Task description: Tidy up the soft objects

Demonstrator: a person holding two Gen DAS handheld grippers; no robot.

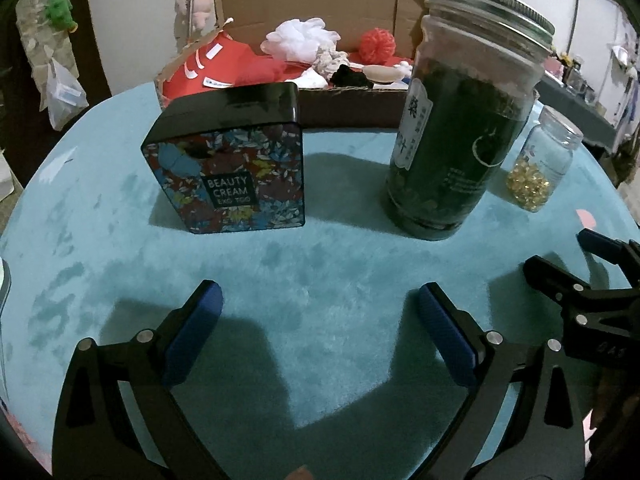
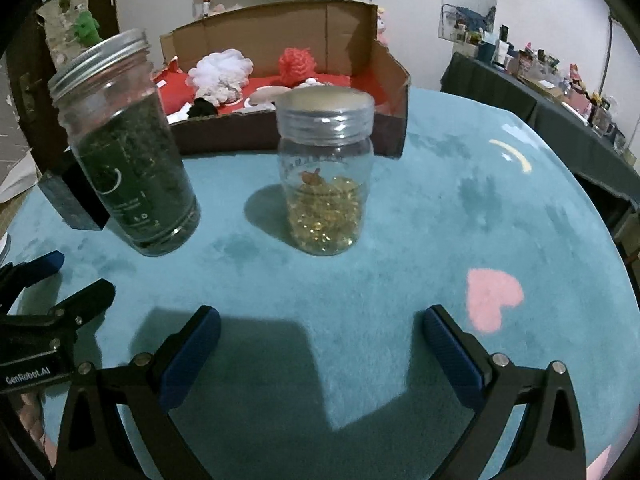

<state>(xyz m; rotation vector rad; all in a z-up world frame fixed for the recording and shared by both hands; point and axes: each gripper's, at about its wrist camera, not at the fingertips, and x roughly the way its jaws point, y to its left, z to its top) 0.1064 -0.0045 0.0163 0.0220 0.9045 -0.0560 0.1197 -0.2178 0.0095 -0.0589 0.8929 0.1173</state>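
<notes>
An open cardboard box [image 1: 352, 110] [image 2: 280, 132] stands at the back of the teal table. Inside lie soft things: a white mesh puff [image 1: 300, 38] [image 2: 222, 68], a red puff [image 1: 377, 44] [image 2: 297, 65], red cloth [image 1: 224, 62], a black scrunchie [image 1: 350, 76] [image 2: 202, 110]. My left gripper [image 1: 320, 300] is open and empty above the bare tabletop, in front of a floral "Beauty Cream" tin [image 1: 232, 160]. My right gripper [image 2: 320, 320] is open and empty, in front of a small clear jar of golden capsules [image 2: 326, 184] [image 1: 544, 160].
A tall jar of dark green leaves [image 1: 460, 128] [image 2: 128, 152] stands between the tin and the small jar. The right gripper's fingers [image 1: 560, 284] show at the left wrist view's right edge. A pink heart [image 2: 494, 296] marks the cloth. A cluttered side table [image 2: 560, 92] stands far right.
</notes>
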